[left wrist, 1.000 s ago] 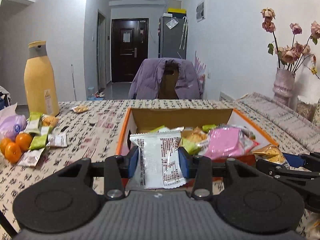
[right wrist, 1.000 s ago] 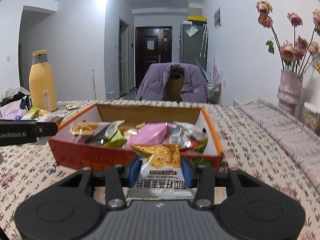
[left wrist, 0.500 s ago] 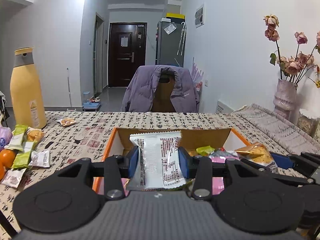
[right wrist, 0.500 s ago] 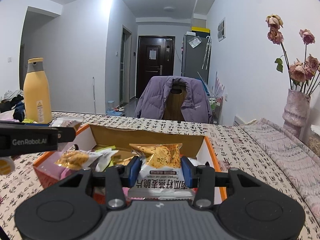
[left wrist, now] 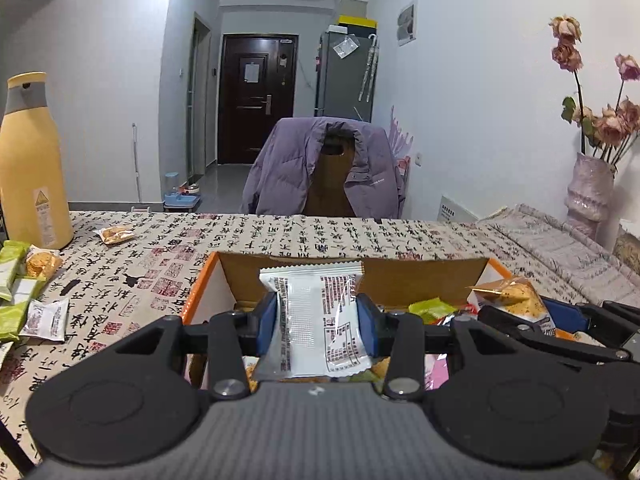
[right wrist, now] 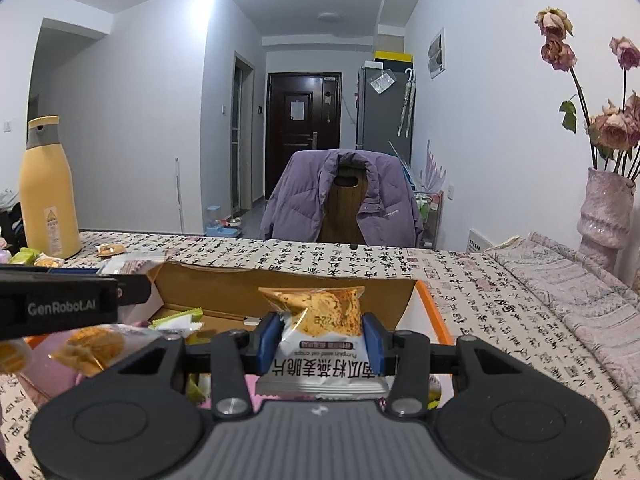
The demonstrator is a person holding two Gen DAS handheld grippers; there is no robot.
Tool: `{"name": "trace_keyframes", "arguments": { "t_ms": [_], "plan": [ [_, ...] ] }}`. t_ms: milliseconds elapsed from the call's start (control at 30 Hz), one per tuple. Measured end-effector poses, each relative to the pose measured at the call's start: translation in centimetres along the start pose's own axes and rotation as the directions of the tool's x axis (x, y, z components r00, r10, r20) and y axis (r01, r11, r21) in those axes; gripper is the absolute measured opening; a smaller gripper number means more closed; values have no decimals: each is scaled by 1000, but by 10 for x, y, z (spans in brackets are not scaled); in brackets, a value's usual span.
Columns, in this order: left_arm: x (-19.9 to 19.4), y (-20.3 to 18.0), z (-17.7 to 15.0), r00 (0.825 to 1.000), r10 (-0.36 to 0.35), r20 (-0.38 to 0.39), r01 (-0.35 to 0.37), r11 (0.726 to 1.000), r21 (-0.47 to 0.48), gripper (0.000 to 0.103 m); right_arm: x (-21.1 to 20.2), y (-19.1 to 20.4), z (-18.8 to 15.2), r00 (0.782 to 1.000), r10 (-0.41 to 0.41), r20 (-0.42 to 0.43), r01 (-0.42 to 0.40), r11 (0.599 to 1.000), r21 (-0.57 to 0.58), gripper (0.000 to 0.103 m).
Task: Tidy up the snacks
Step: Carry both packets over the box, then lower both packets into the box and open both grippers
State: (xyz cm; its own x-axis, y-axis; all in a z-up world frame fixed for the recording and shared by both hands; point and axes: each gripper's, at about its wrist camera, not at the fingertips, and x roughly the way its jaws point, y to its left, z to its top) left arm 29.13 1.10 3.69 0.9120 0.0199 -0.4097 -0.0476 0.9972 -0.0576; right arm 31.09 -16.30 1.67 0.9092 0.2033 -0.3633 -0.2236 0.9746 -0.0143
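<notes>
My left gripper (left wrist: 316, 328) is shut on a white snack packet (left wrist: 316, 320) and holds it over the near left part of an open orange cardboard box (left wrist: 200, 292). My right gripper (right wrist: 320, 338) is shut on a white packet with an orange crisp picture (right wrist: 320, 320), held over the right part of the same box (right wrist: 430, 316). Several snack packets lie inside the box (right wrist: 176, 318). The right gripper and its packet (left wrist: 508, 296) show at the right in the left wrist view. The left gripper arm (right wrist: 60, 306) shows at the left in the right wrist view.
Loose snack packets (left wrist: 44, 316) lie on the patterned tablecloth at the left, one more (left wrist: 116, 234) farther back. A tall yellow bottle (left wrist: 30, 160) stands at the far left. A pink vase with dried roses (left wrist: 588, 192) stands at the right. A chair with a purple jacket (left wrist: 324, 172) stands behind the table.
Both grippers have moved forward from in front of the box to over its inside, each still holding its packet. The box looks nearer and lower in both views.
</notes>
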Motion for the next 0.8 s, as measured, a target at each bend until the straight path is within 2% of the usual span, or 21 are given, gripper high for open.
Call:
{"name": "trace_keyframes", "arguments": {
  "t_ms": [133, 233, 267, 333, 400, 433, 467, 500, 567, 800],
  "plan": [
    [3, 5, -5, 1000, -22, -10, 22, 1000, -8, 43, -1, -1, -6, 1000, 17, -5, -17, 1000, -3, 44],
    [-1, 8, -7, 1000, -18, 11, 18, 1000, -16, 44, -3, 1, -10, 1000, 18, -8, -18, 1000, -7, 45],
    [-2, 9, -7, 1000, -16, 17, 16, 1000, -21, 46, -3, 0, -11, 1000, 14, -11, -14, 1000, -8, 48],
    [-6, 11, -7, 999, -12, 40, 14, 999, -41, 51, -3, -1, -11, 1000, 12, -18, -12, 1000, -3, 61],
    [-11, 14, -6, 998, -8, 66, 11, 998, -58, 59, -4, -2, -12, 1000, 0, -15, 0, 1000, 6, 90],
    [-13, 16, -5, 997, -3, 77, 8, 998, -67, 76, -6, -3, -12, 1000, -6, -7, 7, 1000, 10, 95],
    [-15, 17, -5, 996, 6, 90, 1, 997, -79, 84, -7, -4, -12, 1000, -10, -2, 10, 1000, 15, 102],
    [-18, 18, -4, 994, 17, 109, -7, 996, -91, 95, -8, -5, -12, 1000, -11, 0, 11, 1000, 20, 103],
    [-21, 19, -4, 991, 24, 130, -11, 995, -103, 103, -7, -7, -12, 1000, -14, -7, 14, 1000, 26, 103],
    [-23, 20, -1, 992, 19, 126, -4, 993, -117, 103, -7, -6, -10, 1000, -22, -4, 22, 1000, 23, 103]
  ]
}}
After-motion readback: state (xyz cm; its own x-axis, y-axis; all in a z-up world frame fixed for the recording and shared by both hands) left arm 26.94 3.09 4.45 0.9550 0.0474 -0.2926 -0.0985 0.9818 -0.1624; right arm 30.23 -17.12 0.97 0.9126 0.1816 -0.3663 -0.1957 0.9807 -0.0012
